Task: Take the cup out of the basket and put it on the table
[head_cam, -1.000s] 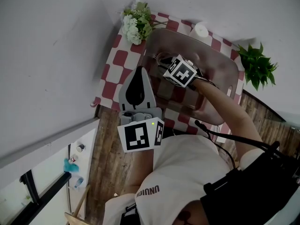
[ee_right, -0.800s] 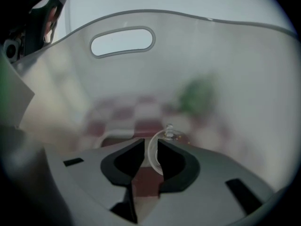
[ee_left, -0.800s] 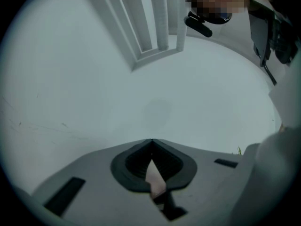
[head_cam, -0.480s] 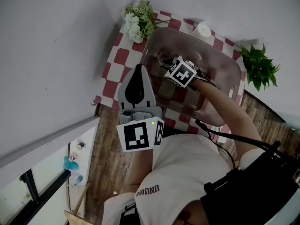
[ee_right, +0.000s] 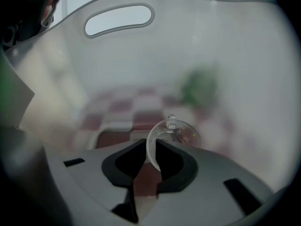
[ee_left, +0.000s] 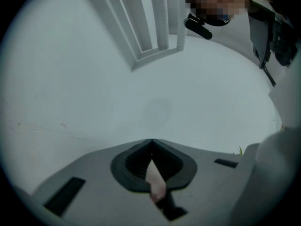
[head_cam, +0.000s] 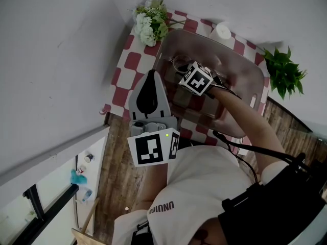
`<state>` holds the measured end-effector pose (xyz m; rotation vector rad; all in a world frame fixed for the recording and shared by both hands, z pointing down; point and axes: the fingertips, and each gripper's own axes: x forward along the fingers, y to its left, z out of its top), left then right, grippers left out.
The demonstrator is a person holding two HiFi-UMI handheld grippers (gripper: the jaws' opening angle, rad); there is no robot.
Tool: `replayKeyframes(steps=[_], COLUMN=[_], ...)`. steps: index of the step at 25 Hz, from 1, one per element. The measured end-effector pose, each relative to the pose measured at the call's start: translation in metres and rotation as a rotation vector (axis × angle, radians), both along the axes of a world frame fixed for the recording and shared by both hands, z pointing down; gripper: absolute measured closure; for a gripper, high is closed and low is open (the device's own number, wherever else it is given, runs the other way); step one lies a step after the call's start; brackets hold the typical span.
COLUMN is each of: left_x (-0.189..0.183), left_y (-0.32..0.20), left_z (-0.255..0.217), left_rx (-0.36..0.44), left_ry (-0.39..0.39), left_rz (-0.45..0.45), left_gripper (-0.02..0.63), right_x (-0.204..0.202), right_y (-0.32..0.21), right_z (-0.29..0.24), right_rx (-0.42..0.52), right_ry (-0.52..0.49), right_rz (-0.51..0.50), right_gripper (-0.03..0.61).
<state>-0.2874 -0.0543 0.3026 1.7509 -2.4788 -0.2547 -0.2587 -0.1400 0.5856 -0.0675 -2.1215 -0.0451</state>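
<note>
Surface: table (head_cam: pixel 132 63) under red-and-white checked cloth.
Cup: clear glass cup (ee_right: pixel 181 132), low inside translucent plastic basket (ee_right: pixel 197 41).
Right gripper (ee_right: pixel 149 147): clamped on cup's thin curved edge.
Left gripper (ee_left: pixel 151 147): jaws together, empty.
Advice: lift straight up and clear the basket wall; the glass likely slips.

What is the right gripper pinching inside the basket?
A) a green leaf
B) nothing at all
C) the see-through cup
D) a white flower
C: the right gripper view shows the right gripper with its jaws shut on the thin clear rim of the cup, down inside the cloudy plastic basket.
</note>
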Motion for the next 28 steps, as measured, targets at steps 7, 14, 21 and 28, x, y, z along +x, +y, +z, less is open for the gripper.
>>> replayKeyframes(steps=[7,14,21,28], left_x=[-0.001,-0.001,-0.001,0.001], left_y=[0.0,0.001,-0.001,0.0], left_z=[0.0,-0.001,0.0,-0.001], left_rx=[0.0,0.003,-0.011,-0.01], left_ry=[-0.001,0.002,-0.008,-0.019], left_rz=[-0.01,-0.012,-0.011,-0.011], left_gripper=[0.601,0.601,0.601,0.601], right_x=[-0.002,-0.002,-0.001,0.005], right_y=[-0.001,0.004,0.004,0.011], right_z=[-0.001,0.0,-0.001,-0.005], right_rx=[0.028,0.097,0.074,0.064], right_ry=[0.0,0.028,0.034,0.044], right_rz=[-0.032,-0.088,-0.07,-0.079], right_gripper=[0.512,0.535,0.538,0.538])
